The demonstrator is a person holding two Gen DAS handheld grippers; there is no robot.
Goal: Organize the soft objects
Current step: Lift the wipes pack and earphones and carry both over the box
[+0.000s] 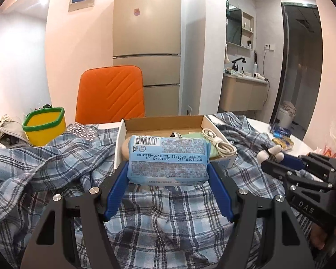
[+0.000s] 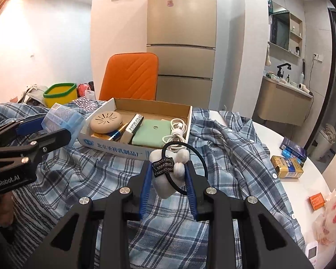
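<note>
Blue-padded fingers of our left gripper (image 1: 168,172) clamp one pale blue wipes pack (image 1: 168,157) from both sides, barcode face up, held above the plaid shirt (image 1: 163,222). Our right gripper (image 2: 168,174) stands nearly closed on one white plush hair tie (image 2: 165,179), whose black elastic loop arcs out toward 2 o'clock past the right finger. In the left wrist view that gripper sits at 3 o'clock with the plush just showing at its tips.

We count two grippers, one shirt, one cardboard box (image 2: 154,106), one yellow tub (image 2: 60,95) with a green rim, and one orange chair (image 2: 130,76).

In the right wrist view the open box lies at 12 o'clock on the shirt, beyond the hair tie. It holds one round beige disc (image 2: 106,122) at its left end, one green pad (image 2: 151,132), one coiled white cable (image 2: 175,130) against the right wall, a small white box and a blue-and-gold cylinder between disc and pad. What the tub holds we cannot tell.

At 3 o'clock the shirt ends and bare white table (image 2: 298,186) begins, carrying one yellow carton (image 2: 286,167), blue boxes (image 2: 294,150) whose count we cannot tell, and one small orange packet (image 2: 317,200). The table's curved edge runs just beyond them. Open plaid cloth lies between the two grippers and the near wall of the box. The chair stands behind the box, and the tub is at 10 o'clock.
</note>
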